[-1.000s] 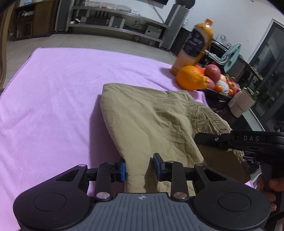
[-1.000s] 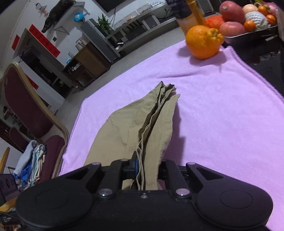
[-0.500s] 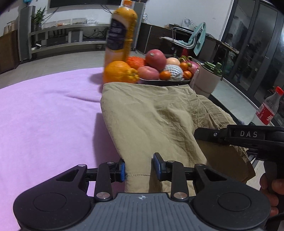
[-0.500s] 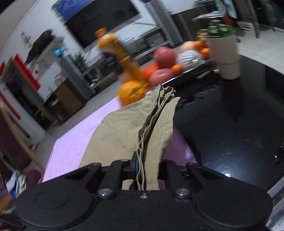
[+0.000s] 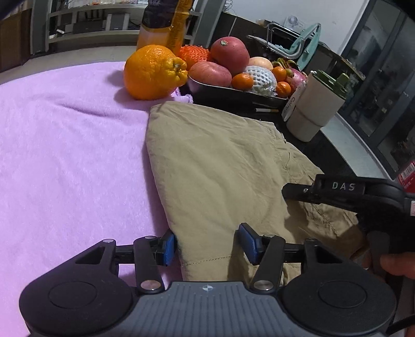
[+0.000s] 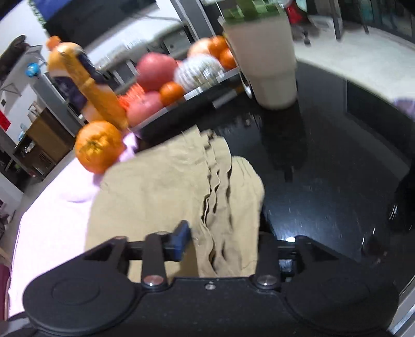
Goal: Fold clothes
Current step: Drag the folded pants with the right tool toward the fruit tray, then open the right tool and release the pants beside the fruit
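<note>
1. Left wrist view: left gripper point(image 5: 210, 246) jaws have just been opening and now stand spread. The hem end of the folded khaki garment point(image 5: 223, 171) lies between the blue pads point(image 5: 168, 247), but the right-hand pad stands visibly clear of the cloth; the left-hand pad sits at the fabric's edge, and whether it touches I cannot tell.
2. Landmark: large orange point(image 5: 153, 72). The garment's far corner lies just this side of the orange, close beside it, resting on the purple towel point(image 5: 64, 155).
3. Garment straddles the towel's edge: its right part lies past the towel on the black tabletop point(image 6: 324, 181).
4. Beyond and right of the orange: metal fruit tray point(image 5: 233, 93) with apples and small oranges; a juice bottle point(image 5: 163, 23) stands directly behind the orange.
5. Beige cup point(image 5: 311, 111) stands right of the tray, well apart from the orange, near the garment's right edge.
6. Right wrist view (motion-blurred): right gripper point(image 6: 223, 241) jaws have also just been opening and stand apart. The stacked layered edges of the garment run between them. Left blue pad is clear of the cloth; the right pad is hidden behind the fabric, contact there cannot be told.
7. Right gripper's body also shows in the left wrist view, above the garment's right side, with fingers point(image 5: 396, 264) of the hand on its handle.
</note>
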Demonstrator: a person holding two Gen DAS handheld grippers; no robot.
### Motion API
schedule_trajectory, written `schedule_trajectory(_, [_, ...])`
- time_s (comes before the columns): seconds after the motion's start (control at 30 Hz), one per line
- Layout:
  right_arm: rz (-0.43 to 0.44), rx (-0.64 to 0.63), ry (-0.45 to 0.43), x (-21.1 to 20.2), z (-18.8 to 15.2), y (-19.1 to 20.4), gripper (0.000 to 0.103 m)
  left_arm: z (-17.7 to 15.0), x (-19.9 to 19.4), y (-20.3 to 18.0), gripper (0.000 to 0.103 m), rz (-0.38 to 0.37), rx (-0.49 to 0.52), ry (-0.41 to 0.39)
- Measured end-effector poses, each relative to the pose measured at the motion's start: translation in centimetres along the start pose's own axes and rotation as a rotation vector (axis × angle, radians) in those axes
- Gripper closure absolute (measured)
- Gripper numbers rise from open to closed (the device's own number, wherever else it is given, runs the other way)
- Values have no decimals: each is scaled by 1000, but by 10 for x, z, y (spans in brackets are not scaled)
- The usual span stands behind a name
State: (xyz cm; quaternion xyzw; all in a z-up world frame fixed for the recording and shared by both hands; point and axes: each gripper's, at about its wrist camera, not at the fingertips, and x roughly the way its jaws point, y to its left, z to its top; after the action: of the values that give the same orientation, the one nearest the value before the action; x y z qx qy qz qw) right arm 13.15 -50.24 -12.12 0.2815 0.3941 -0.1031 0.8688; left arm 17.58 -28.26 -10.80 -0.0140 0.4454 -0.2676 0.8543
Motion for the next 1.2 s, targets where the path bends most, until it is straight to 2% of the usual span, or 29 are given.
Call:
schedule_trajectory(0.07, [6, 12, -3, -7, 0, -3, 53, 1, -14, 2, 57, 7, 26, -18])
schedule_trajectory(0.2, [2, 24, -133, -51, -6, -5, 31, -5, -52, 4, 58, -4, 92, -112])
schedule_trajectory(0.23, [8, 32, -173, -64, -9, -7, 29, -7, -57, 3, 60, -9, 104, -123])
schedule_trajectory(0.3, [34, 49, -218, -82, -16, -10, 29, -13, -63, -3, 72, -35, 130, -126])
schedule_trajectory(0.33, [61, 45, -199, -83, -19, -12, 33, -18, -61, -10, 75, -45, 161, -119])
schedule_trajectory(0.4, [104, 34, -151, -81, -23, -15, 77, -29, -57, -23, 77, -58, 232, -101])
schedule_trajectory(0.43, [93, 27, -97, -71, -25, -14, 84, -34, -51, -29, 77, -57, 261, -77])
schedule_trajectory(0.5, [61, 7, 10, -53, -28, -14, 87, -45, -34, -37, 79, -33, 311, -2])
schedule_trajectory(0.53, [16, -13, 55, -45, -31, -13, 90, -50, -25, -39, 80, -1, 327, 42])
schedule_trajectory(0.57, [-19, -32, 81, -40, -34, -12, 100, -55, -19, -40, 80, 22, 342, 58])
schedule_trajectory(0.6, [-39, -41, 85, -39, -35, -10, 103, -57, -18, -40, 79, 32, 351, 59])
schedule_trajectory(0.73, [-101, -46, 63, -45, -42, 1, 103, -54, -24, -38, 78, 48, 343, 63])
schedule_trajectory(0.77, [-112, -39, 33, -52, -43, 3, 102, -52, -28, -36, 78, 52, 328, 62])
schedule_trajectory(0.83, [-136, -26, -26, -64, -46, 7, 89, -49, -40, -35, 78, 84, 322, 33])
schedule_trajectory(0.87, [-135, -20, -57, -71, -47, 9, 78, -48, -47, -35, 77, 103, 322, 16])
schedule_trajectory(0.9, [-107, -15, -91, -78, -48, 8, 71, -47, -53, -35, 75, 124, 320, 4])
schedule_trajectory(0.97, [-34, 11, -130, -87, -50, 4, 70, -43, -61, -36, 68, 161, 302, 4])
schedule_trajectory(1.03, [31, 41, -136, -90, -49, 1, 57, -40, -67, -36, 66, 163, 281, 15])
schedule_trajectory(1.1, [64, 60, -124, -87, -48, 0, 38, -38, -76, -35, 62, 148, 261, 23])
schedule_trajectory(1.2, [88, 68, -93, -82, -48, 5, 25, -36, -90, -35, 57, 142, 242, 23])
